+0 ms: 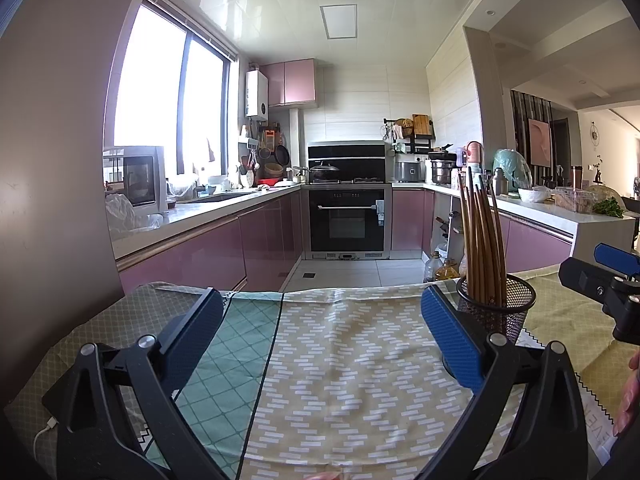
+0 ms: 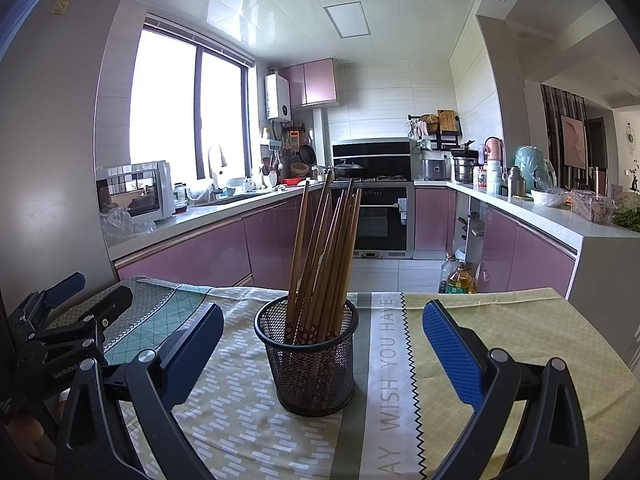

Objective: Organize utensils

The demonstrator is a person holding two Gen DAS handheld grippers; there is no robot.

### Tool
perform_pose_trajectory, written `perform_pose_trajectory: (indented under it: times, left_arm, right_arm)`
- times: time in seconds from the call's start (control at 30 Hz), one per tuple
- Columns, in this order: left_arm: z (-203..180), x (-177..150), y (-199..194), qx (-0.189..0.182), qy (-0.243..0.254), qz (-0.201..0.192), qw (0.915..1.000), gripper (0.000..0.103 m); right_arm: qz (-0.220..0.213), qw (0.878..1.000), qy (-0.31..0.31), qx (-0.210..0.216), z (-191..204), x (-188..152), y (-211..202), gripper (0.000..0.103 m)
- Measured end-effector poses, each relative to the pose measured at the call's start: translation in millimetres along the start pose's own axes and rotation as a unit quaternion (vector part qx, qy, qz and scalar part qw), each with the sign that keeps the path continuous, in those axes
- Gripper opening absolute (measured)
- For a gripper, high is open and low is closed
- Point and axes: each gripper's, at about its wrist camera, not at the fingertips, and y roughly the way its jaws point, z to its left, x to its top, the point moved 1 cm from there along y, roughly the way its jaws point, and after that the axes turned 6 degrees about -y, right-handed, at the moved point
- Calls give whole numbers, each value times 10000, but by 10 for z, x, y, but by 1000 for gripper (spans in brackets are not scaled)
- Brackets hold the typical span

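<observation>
Hard to count the chopsticks (image 2: 324, 256), about ten, crowded in one mesh cup (image 2: 308, 364). Left gripper (image 1: 322, 334) and right gripper (image 2: 322, 344) both spread wide apart, empty. Tablecloth (image 2: 500, 320) cut off by frame edge.

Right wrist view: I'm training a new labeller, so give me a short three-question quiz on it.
1. True or false: the brown wooden chopsticks stand in the black wire-mesh cup.
2. The right tongs are: A open, B shut on the cup.
3. What does the cup stand on?

Key: 1 true. 2 A. 3 The patterned yellow-green tablecloth.
</observation>
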Motion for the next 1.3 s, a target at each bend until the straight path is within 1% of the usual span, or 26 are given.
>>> perform_pose_trajectory:
  times: [1.3]
  left_arm:
    - [-40,-50,1,-3,-2,39,10000,97]
  right_arm:
    - [15,10000,9,-8,-17,37,17,96]
